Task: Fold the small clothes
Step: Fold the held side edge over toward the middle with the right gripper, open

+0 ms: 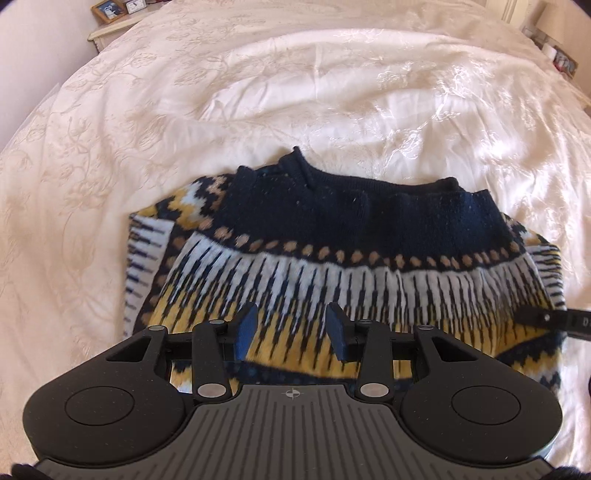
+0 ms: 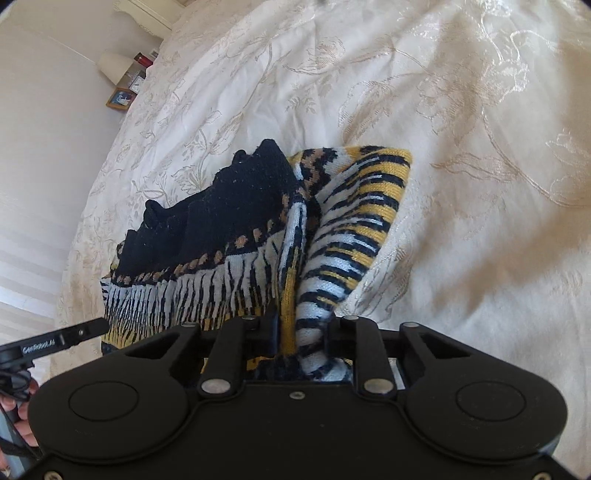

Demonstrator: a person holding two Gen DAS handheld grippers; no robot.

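A knitted sweater (image 1: 332,258), navy at the top with white, yellow and tan pattern bands, lies partly folded on the cream bedspread (image 1: 295,92). My left gripper (image 1: 291,314) hovers over its near patterned part, open, with nothing between its blue pads (image 1: 245,328). In the right wrist view the sweater (image 2: 229,221) has its right side lifted into a raised fold (image 2: 354,221). My right gripper (image 2: 303,326) is shut on that fold, with thick fabric filling the gap between its fingers. One finger of the right gripper (image 1: 546,317) shows at the sweater's right edge.
The floral bedspread (image 2: 461,147) stretches wide around the sweater. A bedside table with a photo frame (image 1: 109,9) and clock stands at the far left corner, near a lamp (image 2: 114,66). The left gripper (image 2: 74,334) and a person's hand (image 2: 26,424) appear at lower left.
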